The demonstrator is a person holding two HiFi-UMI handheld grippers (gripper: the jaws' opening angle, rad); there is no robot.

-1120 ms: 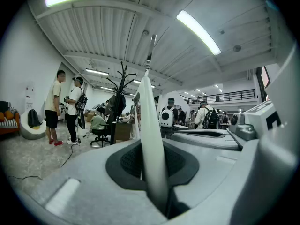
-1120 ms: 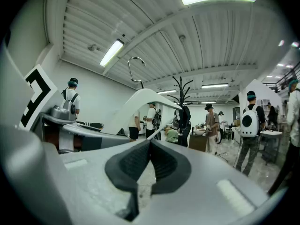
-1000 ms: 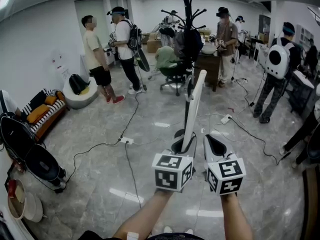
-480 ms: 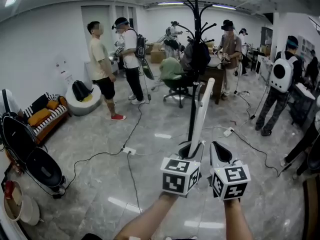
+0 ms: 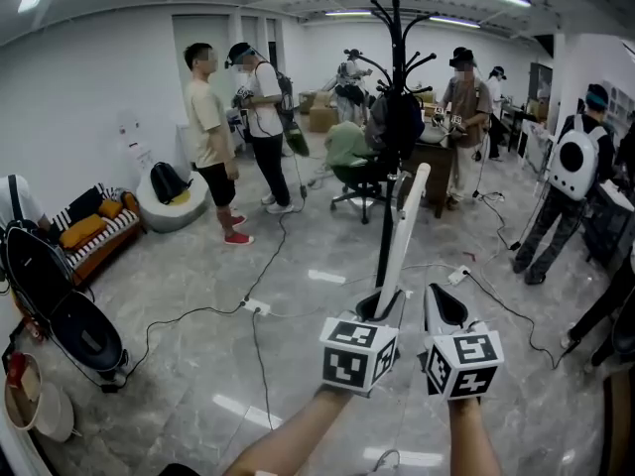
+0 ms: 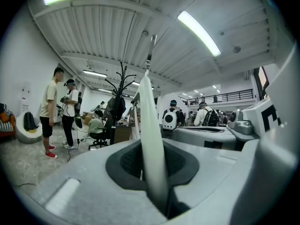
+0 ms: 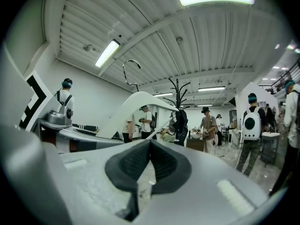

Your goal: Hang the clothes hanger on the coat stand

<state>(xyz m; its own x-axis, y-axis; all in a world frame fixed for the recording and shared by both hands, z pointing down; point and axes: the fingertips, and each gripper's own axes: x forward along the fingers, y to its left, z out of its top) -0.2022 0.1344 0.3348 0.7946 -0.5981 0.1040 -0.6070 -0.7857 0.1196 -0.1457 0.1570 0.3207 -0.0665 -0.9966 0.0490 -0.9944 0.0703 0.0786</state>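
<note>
Left claw [image 5: 380,307] pinching the lower end of the white hanger [image 5: 401,228], held upright with its metal hook [image 6: 151,49] at the top. Right claw [image 5: 443,303] just beside it, jaws pressed together on nothing. Straight beyond, across grey floor [image 5: 169,385] crossed by black cables [image 5: 189,310] and a power strip [image 5: 252,306]: black coat stand [image 5: 395,87], a dark bag [image 5: 402,117] hanging on it below the curved pegs. Close behind the stand, someone seated on an office chair [image 5: 349,172] and a wooden desk [image 5: 433,152]; standing people [image 5: 212,117] to the left, well apart.
</note>
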